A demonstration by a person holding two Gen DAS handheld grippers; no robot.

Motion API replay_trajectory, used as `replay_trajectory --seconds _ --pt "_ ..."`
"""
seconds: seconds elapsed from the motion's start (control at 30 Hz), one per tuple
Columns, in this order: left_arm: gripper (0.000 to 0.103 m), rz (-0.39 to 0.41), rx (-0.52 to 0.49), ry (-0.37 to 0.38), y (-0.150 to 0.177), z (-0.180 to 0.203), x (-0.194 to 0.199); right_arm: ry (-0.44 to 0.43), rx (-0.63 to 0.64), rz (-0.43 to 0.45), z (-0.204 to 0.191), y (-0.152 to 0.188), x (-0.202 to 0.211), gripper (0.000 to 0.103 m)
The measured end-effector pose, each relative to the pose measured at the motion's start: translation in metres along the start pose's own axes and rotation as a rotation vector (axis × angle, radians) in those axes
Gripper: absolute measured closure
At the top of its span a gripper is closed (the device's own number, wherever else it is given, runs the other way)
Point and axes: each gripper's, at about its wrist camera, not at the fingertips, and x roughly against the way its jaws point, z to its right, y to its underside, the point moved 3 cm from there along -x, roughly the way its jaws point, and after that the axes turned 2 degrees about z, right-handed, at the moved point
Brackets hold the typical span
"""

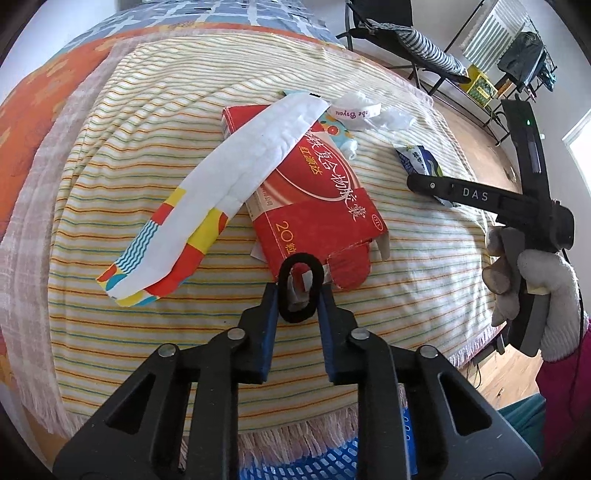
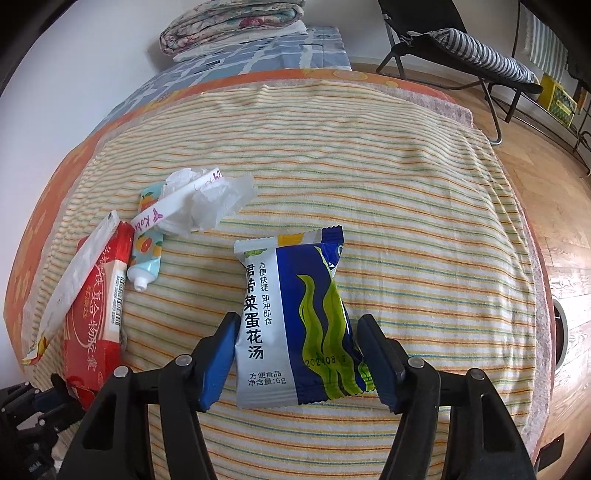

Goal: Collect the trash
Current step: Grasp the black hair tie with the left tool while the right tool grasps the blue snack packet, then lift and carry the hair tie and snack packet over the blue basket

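Observation:
My left gripper (image 1: 298, 295) is shut on a black hair tie (image 1: 297, 288), held just in front of a red medicine box (image 1: 317, 195) on the striped blanket (image 1: 129, 177). A long white and coloured wrapper (image 1: 236, 177) lies across the box. A small tube (image 1: 338, 134) and crumpled white plastic (image 1: 373, 110) lie behind it. My right gripper (image 2: 297, 354) is open, its fingers on either side of a blue and white soup packet (image 2: 291, 325) lying flat. The box (image 2: 98, 295), tube (image 2: 147, 254) and plastic (image 2: 210, 199) show at the left.
A blue plastic basket (image 1: 332, 458) sits below the blanket's fringed edge. A folding chair (image 2: 461, 48) and wire rack (image 1: 498, 74) stand on the wooden floor (image 2: 569, 221) to the right. Folded bedding (image 2: 232, 22) lies at the far end.

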Motion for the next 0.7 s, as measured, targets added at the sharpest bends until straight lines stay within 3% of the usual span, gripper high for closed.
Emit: replay_trajectory --seconds 0.7 --pt "0.083 0.053 0.013 0.007 0.007 -0.006 0.03 -0.019 -0.001 0.035 0.008 0.018 0.028 0.043"
